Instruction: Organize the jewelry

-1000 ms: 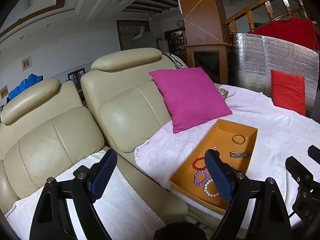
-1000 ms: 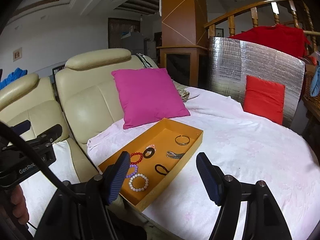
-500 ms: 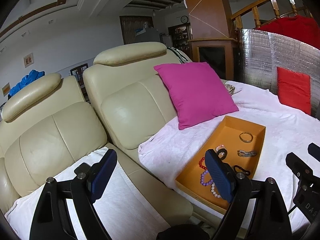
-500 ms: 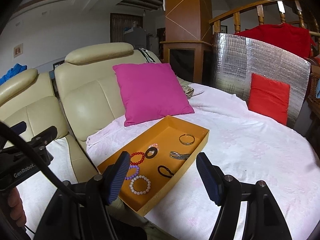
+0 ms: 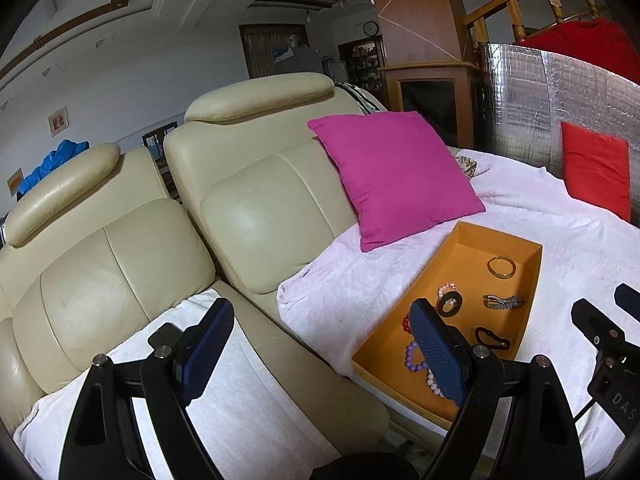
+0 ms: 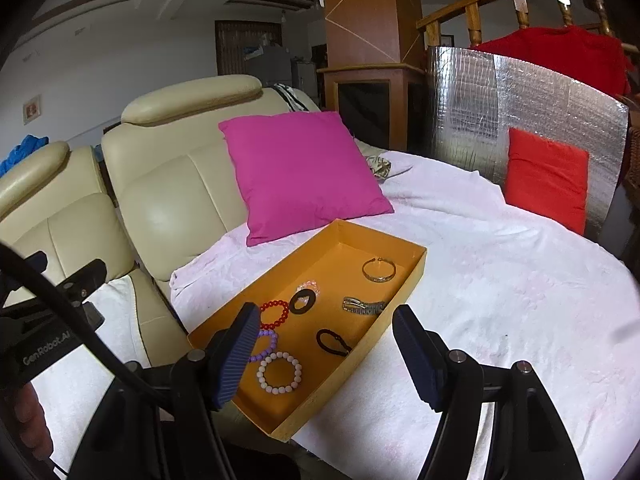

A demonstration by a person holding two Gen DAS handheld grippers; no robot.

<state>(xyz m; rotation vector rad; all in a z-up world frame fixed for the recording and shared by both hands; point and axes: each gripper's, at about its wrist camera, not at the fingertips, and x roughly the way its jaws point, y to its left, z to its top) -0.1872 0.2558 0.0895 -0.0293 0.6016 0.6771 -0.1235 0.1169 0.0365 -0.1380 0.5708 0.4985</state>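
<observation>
An orange tray (image 6: 404,292) (image 5: 532,280) lies on a table covered with a white cloth. In it are a gold bangle (image 6: 379,270), a silver hair clip (image 6: 363,306), a black ring (image 6: 302,301), a black hair tie (image 6: 333,342), and red (image 6: 276,314), purple (image 6: 266,345) and white (image 6: 279,372) bead bracelets. My right gripper (image 6: 326,356) is open and empty, just above the tray's near end. My left gripper (image 5: 320,352) is open and empty, left of the tray over the sofa seat.
A cream leather sofa (image 5: 248,216) stands left of the table with a pink cushion (image 6: 300,172) leaning on it. A silver foil board (image 6: 520,116) and a red cushion (image 6: 546,178) stand at the table's far right. White cloth (image 6: 500,300) covers the table right of the tray.
Both grippers have moved forward toward the tray, which now looks larger and nearer. Both stay open and empty.
</observation>
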